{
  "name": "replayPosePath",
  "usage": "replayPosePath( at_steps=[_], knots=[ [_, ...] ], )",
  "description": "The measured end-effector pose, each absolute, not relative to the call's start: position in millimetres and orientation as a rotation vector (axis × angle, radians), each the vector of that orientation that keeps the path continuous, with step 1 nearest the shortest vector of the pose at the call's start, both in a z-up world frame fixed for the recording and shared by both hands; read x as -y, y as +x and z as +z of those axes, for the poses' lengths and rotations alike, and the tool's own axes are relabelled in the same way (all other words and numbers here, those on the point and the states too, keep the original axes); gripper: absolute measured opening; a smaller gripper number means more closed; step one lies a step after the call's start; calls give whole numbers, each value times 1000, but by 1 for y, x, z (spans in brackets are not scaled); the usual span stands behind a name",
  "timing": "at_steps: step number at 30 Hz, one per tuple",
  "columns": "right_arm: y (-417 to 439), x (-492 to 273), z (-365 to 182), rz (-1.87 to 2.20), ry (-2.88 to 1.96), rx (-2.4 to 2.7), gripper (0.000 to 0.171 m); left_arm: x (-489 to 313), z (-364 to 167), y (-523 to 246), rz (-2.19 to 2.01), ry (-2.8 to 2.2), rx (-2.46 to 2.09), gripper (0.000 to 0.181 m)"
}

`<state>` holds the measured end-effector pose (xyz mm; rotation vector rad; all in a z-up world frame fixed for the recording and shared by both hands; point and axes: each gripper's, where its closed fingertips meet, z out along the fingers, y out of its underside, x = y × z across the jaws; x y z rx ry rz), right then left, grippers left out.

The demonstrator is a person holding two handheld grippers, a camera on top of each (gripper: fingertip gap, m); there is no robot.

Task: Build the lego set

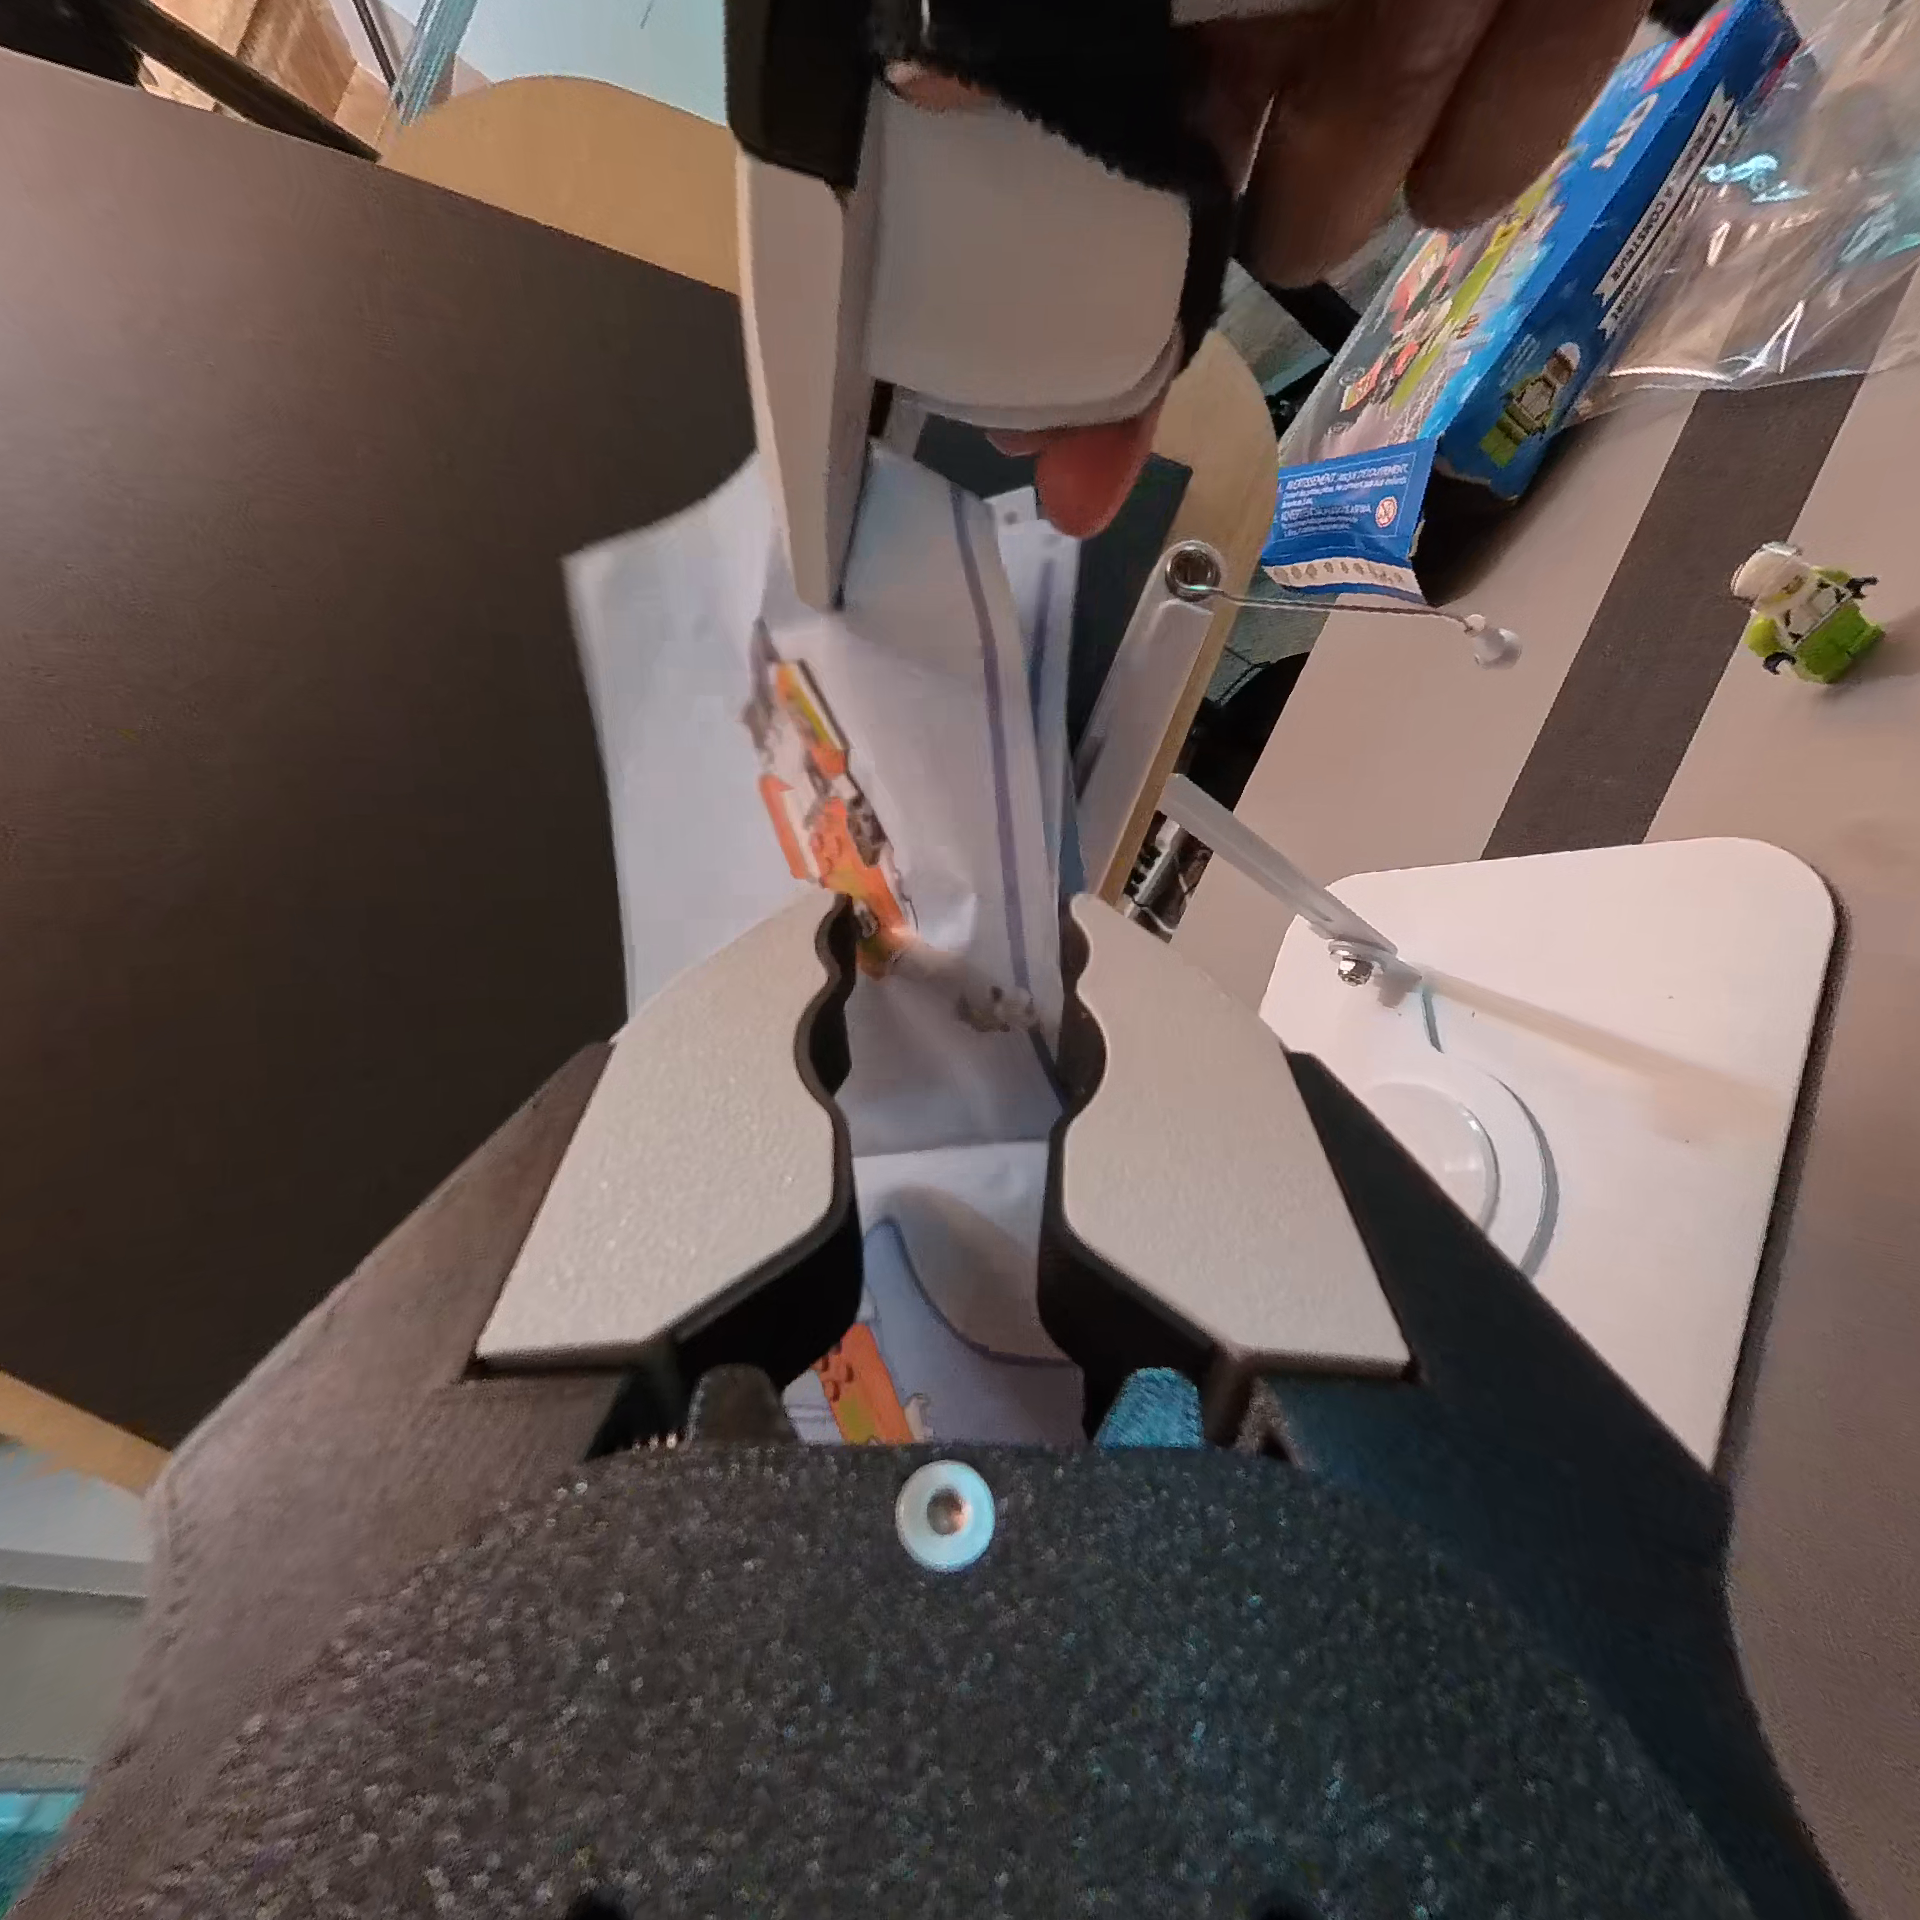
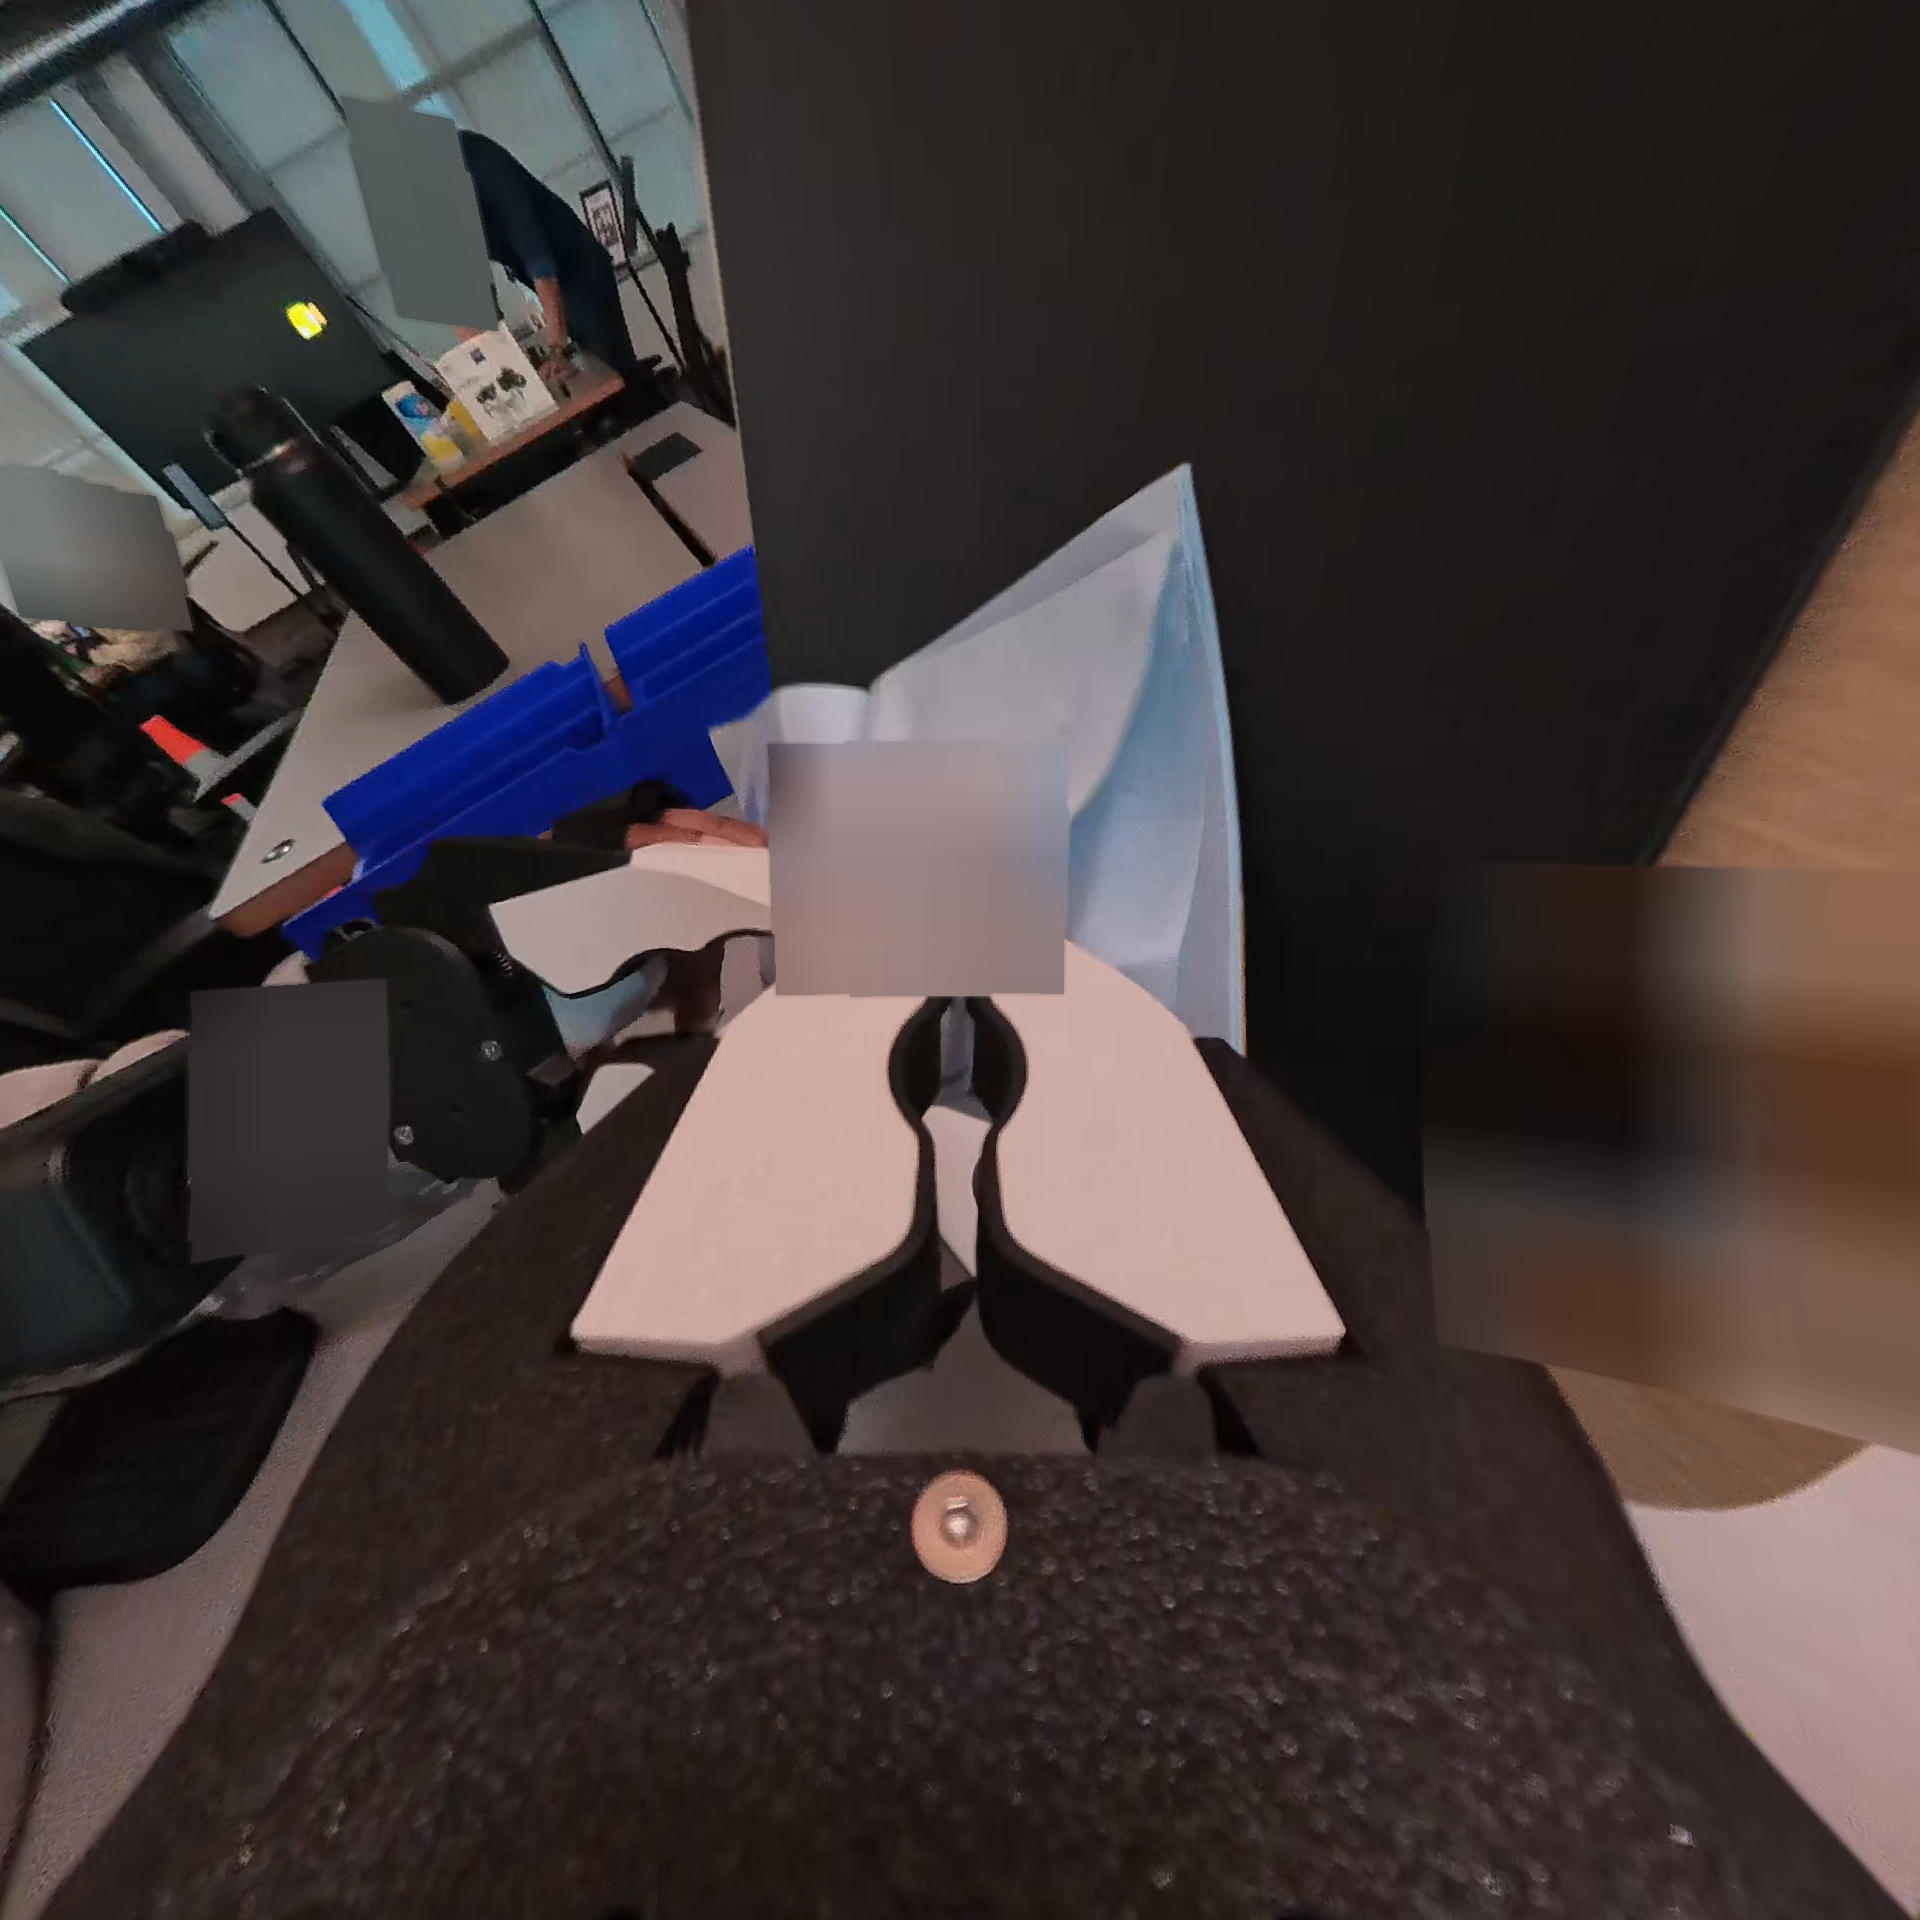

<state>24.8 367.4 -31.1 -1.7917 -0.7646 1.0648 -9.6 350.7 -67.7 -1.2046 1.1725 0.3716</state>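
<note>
The instruction booklet (image 1: 717,707), white pages with an orange model picture, hangs upright in front of a dark panel (image 1: 260,623). My left gripper (image 1: 951,925) is open. The booklet's pages pass between its fingers, and I see no pad pressing on them. My right gripper (image 1: 821,582) comes in from above and is shut on the booklet's upper pages. In the right wrist view the right gripper (image 2: 958,1003) is shut on a thin page edge of the pale blue booklet (image 2: 1122,675). The left gripper (image 2: 665,966) shows lower left of it.
A green and white minifigure (image 1: 1813,634) lies on the grey table at the right. A blue Lego box (image 1: 1558,312) and a torn bag (image 1: 1340,520) lie behind it. A white plate with a rod (image 1: 1610,1039) is right of my left gripper. A blue plastic part (image 2: 540,748) and a black bottle (image 2: 364,551) stand at the left. Across from one pair of fingers to the other is roughly 6 cm. The dark panel (image 1: 260,623) is about equally far from each gripper, around 15 cm.
</note>
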Motion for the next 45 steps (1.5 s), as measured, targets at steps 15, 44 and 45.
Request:
replayPosePath(
  at_steps=[15, 44, 45],
  knots=[
    [30, -391, -11, 919, -1770, 712, 0, -314, -103, -68, 92, -1550, -983, 35],
    [49, -374, 10, 976, -1626, 685, 0, -289, -72, -115, -954, -1737, -614, 1],
    [51, -374, 12, 982, -1612, 670, 0, -297, -61, -119, -898, -1748, -650, 1]
  ],
)
